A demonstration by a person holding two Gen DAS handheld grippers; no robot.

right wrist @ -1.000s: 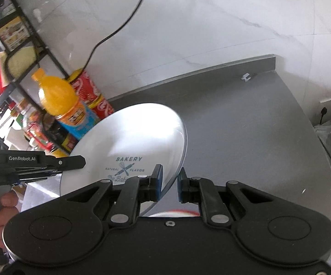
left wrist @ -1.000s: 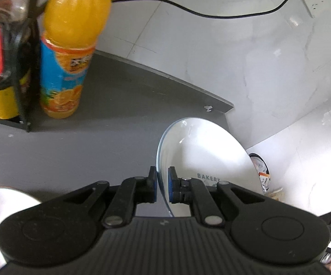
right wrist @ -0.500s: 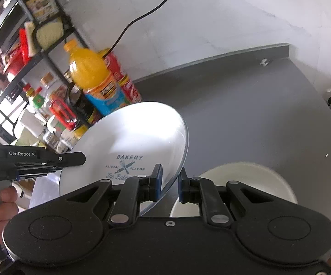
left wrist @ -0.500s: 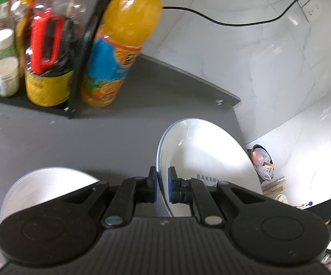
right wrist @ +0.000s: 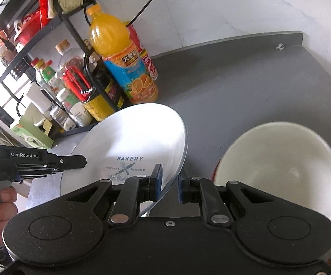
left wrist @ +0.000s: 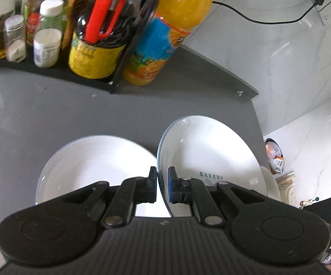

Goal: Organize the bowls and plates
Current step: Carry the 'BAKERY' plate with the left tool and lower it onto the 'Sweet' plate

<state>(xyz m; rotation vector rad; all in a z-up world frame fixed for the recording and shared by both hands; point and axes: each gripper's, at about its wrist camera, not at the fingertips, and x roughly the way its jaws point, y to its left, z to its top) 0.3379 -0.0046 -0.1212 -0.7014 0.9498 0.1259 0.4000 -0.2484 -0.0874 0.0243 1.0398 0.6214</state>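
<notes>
Pinching the rim of the white BAKERY plate (left wrist: pixel 207 158) from both sides: the left gripper (left wrist: pixel 162 184) and the right gripper (right wrist: pixel 169 183) are each clamping its edge between their blue pads, so it's hanging tilted above the grey counter (right wrist: pixel 245 87). Another white plate (left wrist: pixel 92 167) is lying flat on the counter just left of it in the left view, and a white bowl (right wrist: pixel 280 165) is sitting to the right. An orange juice bottle (right wrist: pixel 119 57) is standing by the black rack (right wrist: pixel 73 25) of condiments.
</notes>
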